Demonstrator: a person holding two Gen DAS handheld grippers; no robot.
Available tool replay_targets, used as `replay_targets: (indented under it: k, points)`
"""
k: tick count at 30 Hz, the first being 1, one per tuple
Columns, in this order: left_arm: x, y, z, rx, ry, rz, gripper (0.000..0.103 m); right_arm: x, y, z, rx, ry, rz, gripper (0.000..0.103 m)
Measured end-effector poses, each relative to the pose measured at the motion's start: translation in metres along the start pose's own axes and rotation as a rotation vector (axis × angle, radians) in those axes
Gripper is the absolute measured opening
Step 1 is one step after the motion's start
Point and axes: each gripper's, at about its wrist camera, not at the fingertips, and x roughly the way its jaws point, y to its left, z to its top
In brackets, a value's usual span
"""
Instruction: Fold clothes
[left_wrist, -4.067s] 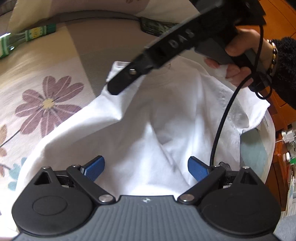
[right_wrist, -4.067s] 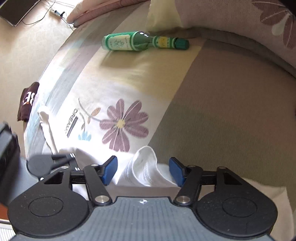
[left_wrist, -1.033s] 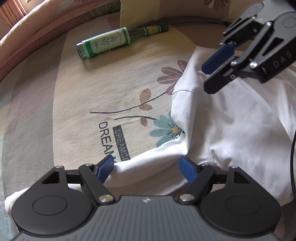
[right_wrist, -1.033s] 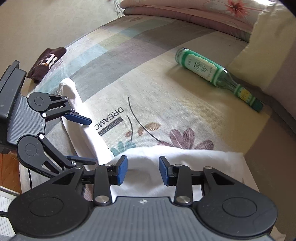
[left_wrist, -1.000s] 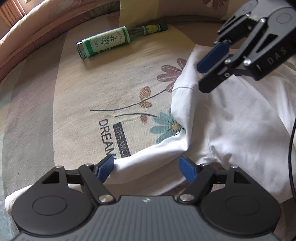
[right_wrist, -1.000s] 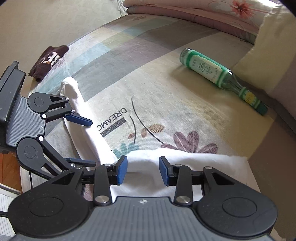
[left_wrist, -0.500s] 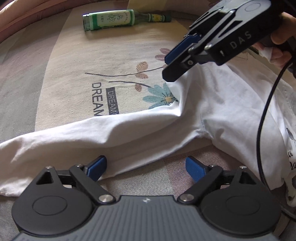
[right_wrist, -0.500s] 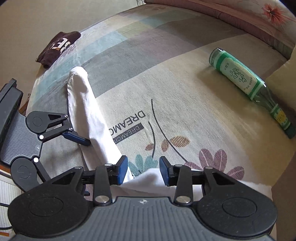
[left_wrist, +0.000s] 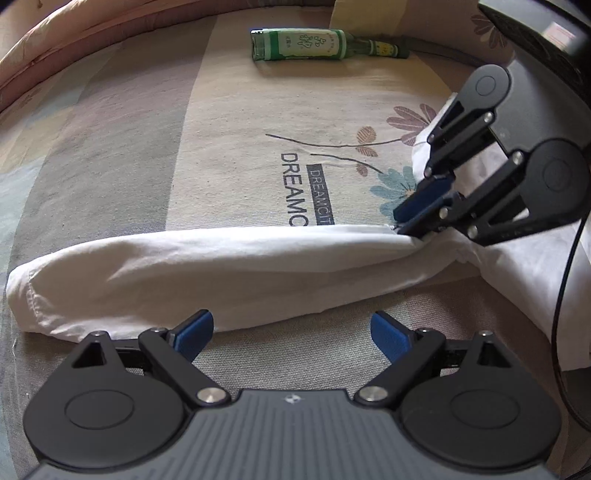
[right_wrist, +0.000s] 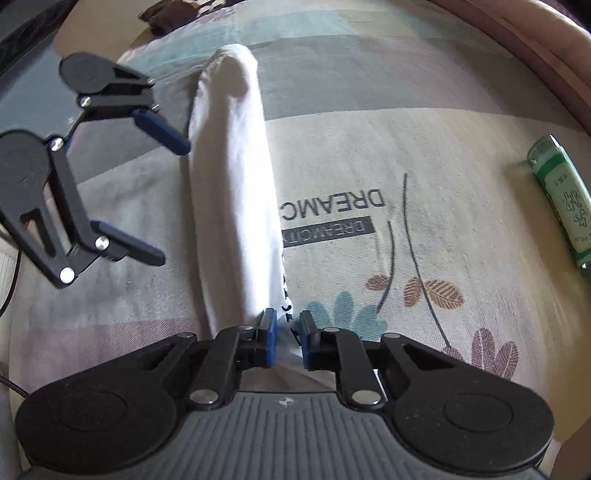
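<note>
Sleeve (left_wrist: 207, 269) of white shirt (left_wrist: 517, 266) stretched flat, rumpled, across bedspread (left_wrist: 221, 147)

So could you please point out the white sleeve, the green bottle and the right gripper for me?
sleeve (left_wrist: 184, 266), left wrist view, middle of its length.
bottle (left_wrist: 306, 45), left wrist view, on the label.
right gripper (right_wrist: 287, 341), right wrist view, between the closing fingertips, cloth between them.

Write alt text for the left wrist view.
The right gripper is closing on a white shirt where its long sleeve begins, on a floral bedspread. The left gripper hangs open just short of the sleeve.
</note>
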Motion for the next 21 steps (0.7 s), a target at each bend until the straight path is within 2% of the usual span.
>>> replay_targets:
  k: [2,4,5,9,12,16,20,21]
  points:
    - [0.001,0.000,0.000,-0.004,-0.005,-0.007,0.092,0.000,0.001,0.003,0.003,0.013,0.004,0.015]
    - [0.000,0.000,0.000,-0.003,-0.011,-0.008,0.092,0.001,-0.004,0.008,0.029,0.018,0.006,0.005]
    - [0.000,0.001,-0.001,-0.003,-0.013,-0.005,0.092,0.000,-0.008,0.010,0.036,0.008,-0.009,0.005]
    - [-0.003,0.006,-0.001,-0.039,-0.023,0.005,0.092,-0.005,-0.030,0.031,0.054,-0.066,-0.146,0.004]
    - [-0.004,0.015,0.000,-0.093,-0.029,0.013,0.091,-0.011,-0.058,0.049,0.141,-0.123,-0.196,0.004]
    - [-0.004,0.030,0.006,-0.178,-0.051,-0.013,0.091,-0.022,-0.071,0.047,0.228,-0.162,-0.166,0.006]
    - [0.015,0.040,0.007,-0.255,-0.031,-0.117,0.092,-0.030,-0.072,0.027,0.318,-0.146,-0.117,0.010]
    - [0.019,0.042,0.006,-0.267,-0.035,-0.132,0.095,-0.030,-0.070,0.021,0.331,-0.138,-0.115,0.010]
